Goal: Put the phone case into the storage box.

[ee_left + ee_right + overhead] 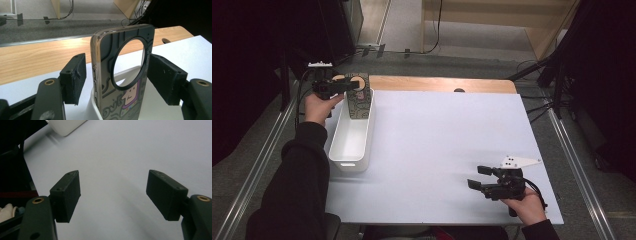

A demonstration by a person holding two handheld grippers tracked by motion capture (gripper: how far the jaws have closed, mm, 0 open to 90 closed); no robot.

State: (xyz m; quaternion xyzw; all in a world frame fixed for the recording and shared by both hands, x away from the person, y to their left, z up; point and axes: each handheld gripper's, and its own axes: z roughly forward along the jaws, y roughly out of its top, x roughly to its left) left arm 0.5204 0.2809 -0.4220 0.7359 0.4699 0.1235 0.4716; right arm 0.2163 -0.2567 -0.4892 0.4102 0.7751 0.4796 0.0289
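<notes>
The left claw (354,85) is hovering at the far left corner of the white surface (437,150), over the far end of a long white plastic bin (349,142). A dark, translucent phone case with a large round cut-out and a cartoon print (122,75) is standing upright in that end of the bin, leaning against its far wall. In the left gripper view the case is sitting between the two black jaws, which are standing wide: a clear gap is showing on the left side, while the right pad (166,78) is lying just beside the case's edge, and whether it is touching cannot be told. The right claw (478,177) is resting low near the front right corner of the surface, well apart from the bin, its jaws standing partly open with nothing between them.
</notes>
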